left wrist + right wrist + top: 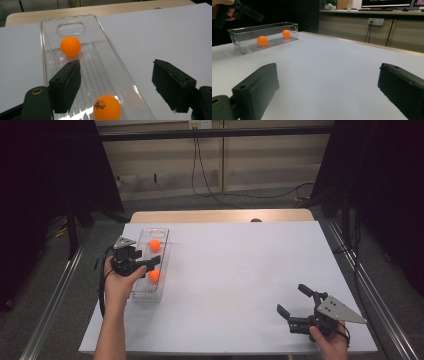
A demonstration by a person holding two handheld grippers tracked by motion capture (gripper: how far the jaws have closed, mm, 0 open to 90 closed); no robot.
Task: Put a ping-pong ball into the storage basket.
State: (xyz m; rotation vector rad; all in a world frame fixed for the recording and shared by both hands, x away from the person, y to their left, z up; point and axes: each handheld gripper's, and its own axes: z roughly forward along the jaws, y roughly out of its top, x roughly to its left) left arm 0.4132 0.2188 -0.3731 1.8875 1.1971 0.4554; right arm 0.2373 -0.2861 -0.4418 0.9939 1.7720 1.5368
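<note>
**Two orange balls in the clear bin, both grippers empty**

The left gripper (150, 262) hangs over the clear bin (141, 290) at the table's left side, its fingers spread with nothing between them. In the left gripper view one finger (66, 85) stands above the bin's ribbed floor, while the other finger (172, 83) stands outside the bin's right wall, over the white table (162, 32). The near ball (107, 108) lies on the bin floor below and between the two fingers, closer to the one inside the bin, and apart from both; it carries dark print on its side. The far ball (70, 46) rests further along the bin, just past the tip of the inner finger, near the end wall with the handle cutout (71, 29). In the high view the same gripper crosses the bin between the two balls, the far ball (155, 244) beyond its fingers and the near ball (154, 275) just under them.

The right gripper (292, 301) sits low at the table's near right corner, well apart from the bin, held in a hand (330, 342). Its fingers are spread wide and hold nothing. In the right gripper view bare table lies between the left finger (255, 90) and the right finger (402, 90). Far ahead of them and to the left stands the bin (242, 48) with both balls inside, one ball (262, 40) nearer its middle and one ball (286, 33) toward its far end. The left gripper (249, 12) shows above the bin's near end.
</note>
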